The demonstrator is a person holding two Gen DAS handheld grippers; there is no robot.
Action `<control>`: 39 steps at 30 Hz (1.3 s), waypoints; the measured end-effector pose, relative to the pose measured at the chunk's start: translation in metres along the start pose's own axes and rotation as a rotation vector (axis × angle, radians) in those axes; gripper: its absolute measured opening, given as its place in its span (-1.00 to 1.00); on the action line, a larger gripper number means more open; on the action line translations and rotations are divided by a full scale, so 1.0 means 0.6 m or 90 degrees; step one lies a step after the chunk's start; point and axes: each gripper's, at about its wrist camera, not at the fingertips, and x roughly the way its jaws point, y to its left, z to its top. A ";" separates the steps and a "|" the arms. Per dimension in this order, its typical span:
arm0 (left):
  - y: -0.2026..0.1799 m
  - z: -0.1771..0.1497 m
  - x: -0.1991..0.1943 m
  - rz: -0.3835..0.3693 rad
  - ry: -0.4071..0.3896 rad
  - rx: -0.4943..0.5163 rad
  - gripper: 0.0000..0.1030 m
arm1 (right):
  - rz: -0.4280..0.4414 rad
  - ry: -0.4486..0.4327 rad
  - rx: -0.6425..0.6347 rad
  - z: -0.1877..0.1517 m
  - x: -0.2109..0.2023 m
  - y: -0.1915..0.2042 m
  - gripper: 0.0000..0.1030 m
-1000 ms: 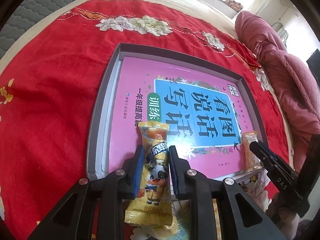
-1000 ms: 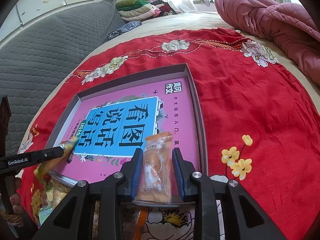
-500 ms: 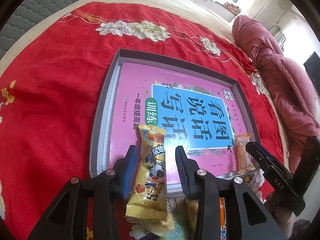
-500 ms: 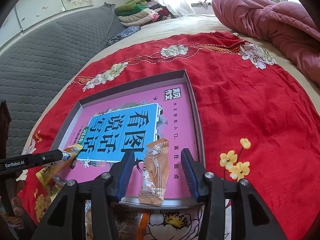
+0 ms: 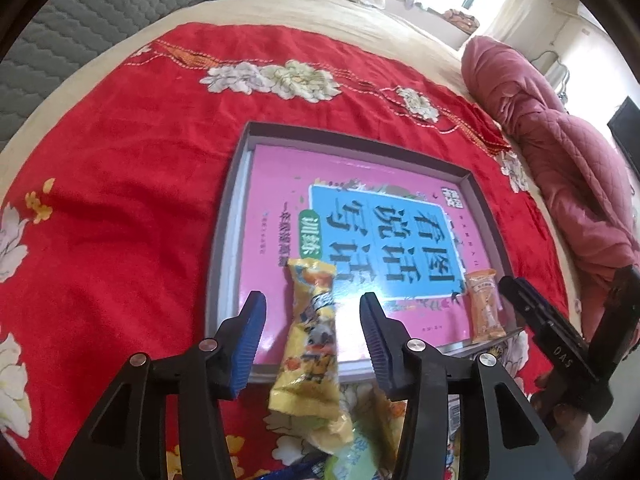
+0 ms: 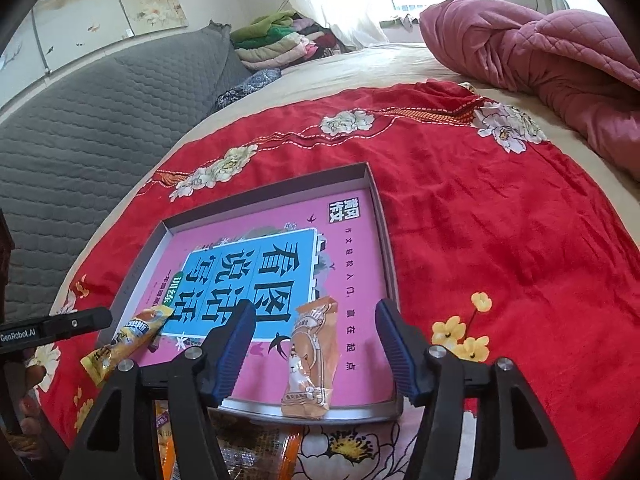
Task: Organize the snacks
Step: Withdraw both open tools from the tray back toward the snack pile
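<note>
Red floral cloth covers the bed, grey quilted headboard at far left, bare cloth wide on the left of the tray. Shallow grey tray sits mid-cloth with a pink book filling its floor; thin gap along the book's left edge, far part of the book bare. Left gripper jaws spread wide, released, hovering at the tray's near rim. Yellow snack lies between them, touching neither, top end on the book, lower end hanging over the near rim onto loose wrappers below. Right of it, orange snack lies upright along the book near the tray's right wall, bottom end overlapping the near rim. Right gripper jaws also open, released, straddling the orange snack with room on both sides. Further right, open red cloth runs to the pink quilt bunched at the bed's far right edge. Folded clothes stacked far back.
</note>
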 end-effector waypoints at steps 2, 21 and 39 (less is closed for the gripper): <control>0.004 -0.007 0.002 0.003 0.013 0.007 -0.02 | 0.000 -0.001 0.004 0.001 -0.001 -0.002 0.20; 0.003 -0.010 0.053 0.082 0.018 0.063 -0.03 | 0.006 0.005 0.006 -0.002 0.002 -0.001 0.21; -0.009 -0.007 -0.045 0.005 -0.022 0.030 0.08 | 0.047 -0.060 -0.004 0.014 -0.061 0.008 0.48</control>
